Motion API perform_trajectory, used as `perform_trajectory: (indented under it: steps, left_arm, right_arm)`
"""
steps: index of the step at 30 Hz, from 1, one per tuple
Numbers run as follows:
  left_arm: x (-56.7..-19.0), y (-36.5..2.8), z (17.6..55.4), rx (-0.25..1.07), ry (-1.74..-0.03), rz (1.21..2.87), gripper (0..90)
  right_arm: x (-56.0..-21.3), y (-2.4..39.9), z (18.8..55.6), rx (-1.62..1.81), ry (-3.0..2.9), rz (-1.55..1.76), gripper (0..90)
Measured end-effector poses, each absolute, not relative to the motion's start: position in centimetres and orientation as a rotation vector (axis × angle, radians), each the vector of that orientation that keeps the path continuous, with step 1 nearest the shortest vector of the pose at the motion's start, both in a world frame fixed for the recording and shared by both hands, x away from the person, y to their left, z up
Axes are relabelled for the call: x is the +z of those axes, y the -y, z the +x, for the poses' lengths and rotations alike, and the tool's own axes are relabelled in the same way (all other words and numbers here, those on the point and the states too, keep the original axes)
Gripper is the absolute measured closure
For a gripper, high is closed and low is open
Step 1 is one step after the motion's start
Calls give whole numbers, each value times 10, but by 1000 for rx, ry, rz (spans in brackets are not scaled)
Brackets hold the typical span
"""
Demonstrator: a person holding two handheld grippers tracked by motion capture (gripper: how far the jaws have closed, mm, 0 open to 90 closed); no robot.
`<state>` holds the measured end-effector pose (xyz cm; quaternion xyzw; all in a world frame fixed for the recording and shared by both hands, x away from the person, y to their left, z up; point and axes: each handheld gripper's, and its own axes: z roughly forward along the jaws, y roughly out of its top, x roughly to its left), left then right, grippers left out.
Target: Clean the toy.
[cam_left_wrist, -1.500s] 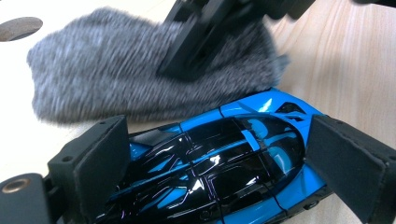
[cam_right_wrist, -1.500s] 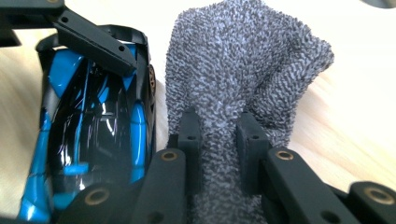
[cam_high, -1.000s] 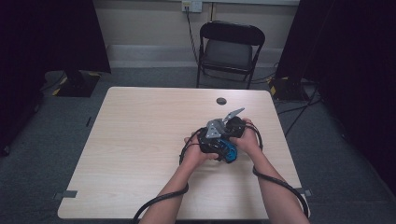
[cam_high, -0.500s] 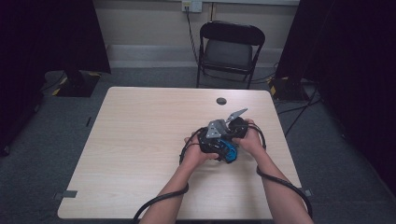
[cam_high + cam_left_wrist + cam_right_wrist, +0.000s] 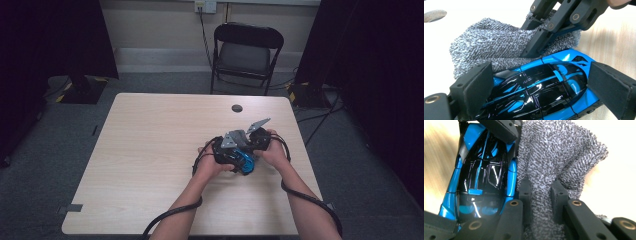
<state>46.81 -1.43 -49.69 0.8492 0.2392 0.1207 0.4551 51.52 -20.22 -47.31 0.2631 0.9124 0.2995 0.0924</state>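
We hold both grippers close together over the right half of the pale wooden table [image 5: 150,150], a little nearer our edge than the far one. Our left gripper [image 5: 539,82] has its two padded black jaws set wide, one at each end of a glossy blue and black toy car [image 5: 541,87]; the pads sit against the car's nose and tail, so the car is clamped lengthwise between them. In the high view the car [image 5: 245,161] shows as a patch of blue just below the two gripper bodies, between our hands.

Our right gripper [image 5: 540,195] has its jaws drawn nearly together on a bunched grey and white terry cloth [image 5: 554,157]; a fold of the cloth is pinched between the pads. Seen from the left gripper view, the cloth [image 5: 489,47] lies pressed against the long side of the car, with the right gripper's black linkage coming down onto it from above.

Farther up the table a small dark round disc [image 5: 237,108] lies well apart from our hands. Beyond the table stands a black folding chair [image 5: 247,50].
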Motion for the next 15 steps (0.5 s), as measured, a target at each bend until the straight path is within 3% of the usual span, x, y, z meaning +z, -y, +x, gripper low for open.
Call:
perform_trajectory:
  steps: [15]
  left_arm:
    - [-497,15,468,303,-584,2090,65]
  right_arm:
    - [-473,219,508,900,-2719,789,755]
